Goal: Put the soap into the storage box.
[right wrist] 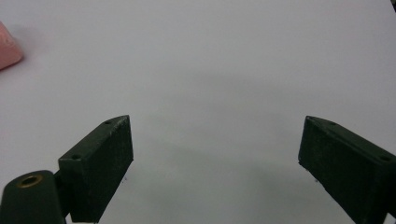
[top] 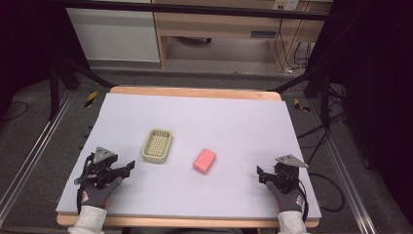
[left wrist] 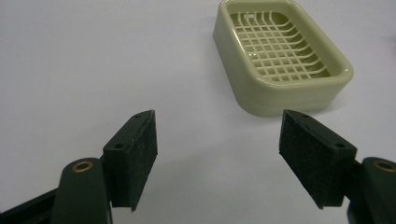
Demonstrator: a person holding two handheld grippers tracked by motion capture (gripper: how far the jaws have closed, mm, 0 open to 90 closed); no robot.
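Note:
A pale green soap dish (top: 157, 145) with a grid floor lies left of the table's middle, empty. To its right lies a pink soap bar (top: 204, 160) on the white sheet. My left gripper (top: 127, 167) rests near the front left, open, pointing toward the dish; in the left gripper view the soap dish (left wrist: 280, 56) sits beyond the jaws with nothing between my left gripper (left wrist: 217, 158). My right gripper (top: 260, 174) rests at the front right, open and empty. In the right gripper view an edge of the soap bar (right wrist: 7, 49) shows far left of my right gripper (right wrist: 215, 163).
The white sheet (top: 234, 117) covers a wooden table with its front edge close to both gloved hands. Cables trail off the table's right side. Metal frame legs and wooden furniture stand behind the table.

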